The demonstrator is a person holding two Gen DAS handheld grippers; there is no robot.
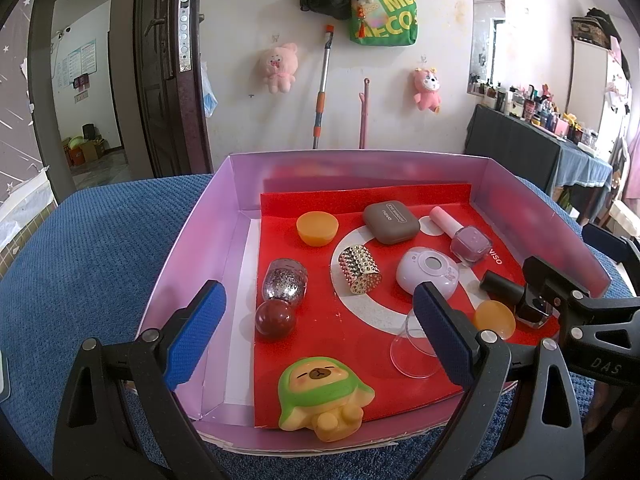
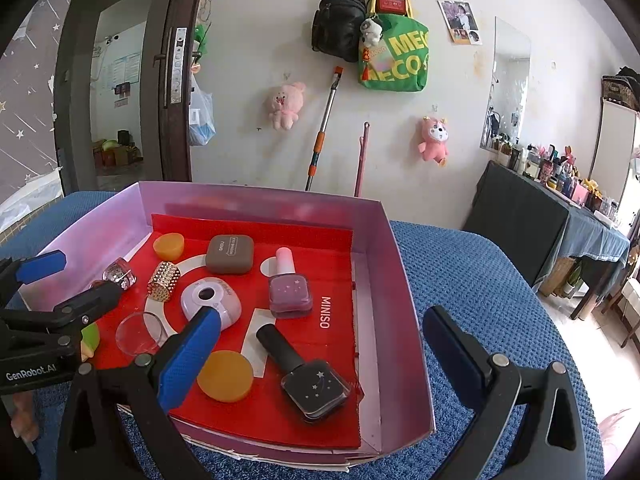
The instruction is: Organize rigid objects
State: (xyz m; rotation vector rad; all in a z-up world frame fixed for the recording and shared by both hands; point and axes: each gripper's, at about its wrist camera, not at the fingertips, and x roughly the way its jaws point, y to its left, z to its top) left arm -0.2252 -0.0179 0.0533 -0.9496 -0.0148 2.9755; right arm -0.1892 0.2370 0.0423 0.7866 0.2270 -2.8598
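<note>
A pink box with a red liner holds several small objects: a green-hooded toy figure, a dark red ball, a glitter bottle, a gold studded cuff, a clear cup, two orange discs, a brown case, a lilac compact, a purple polish bottle and a black polish bottle. My left gripper is open above the box's near edge. My right gripper is open above the black bottle.
The box sits on a blue textured cloth. A doorway is at the back left. A dark table with bottles stands to the right. Bags, plush toys and a mop hang on the wall behind.
</note>
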